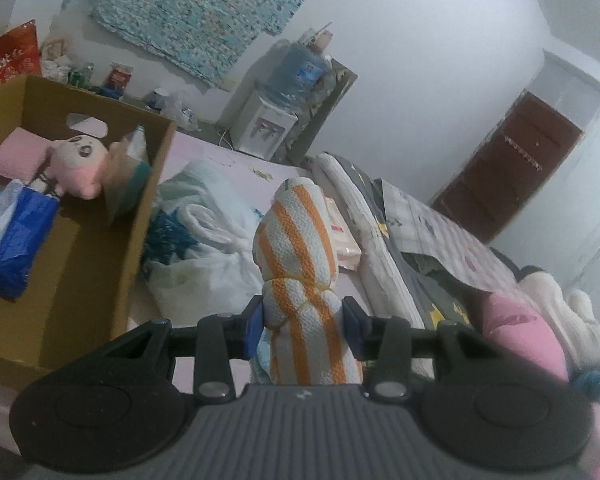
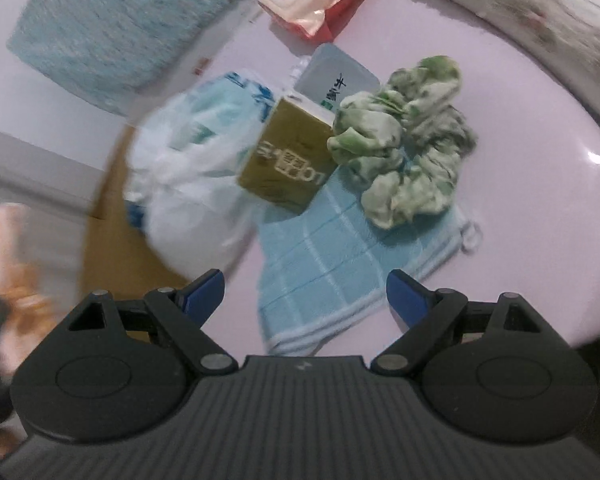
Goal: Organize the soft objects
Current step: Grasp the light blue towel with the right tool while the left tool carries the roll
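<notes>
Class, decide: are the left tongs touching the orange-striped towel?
Touching. The left wrist view shows both blue pads of the left tongs pressed into the rolled orange-striped towel, pinching it narrow.

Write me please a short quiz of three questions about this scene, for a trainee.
1. True or false: the left gripper is shut on the striped towel.
2. Which lies nearest below the open right gripper? A) blue towel B) gold box C) green cloth
3. Fill in: the pink plush toy lies inside the ______.

Key: 1 true; 2 A; 3 cardboard box.
</notes>
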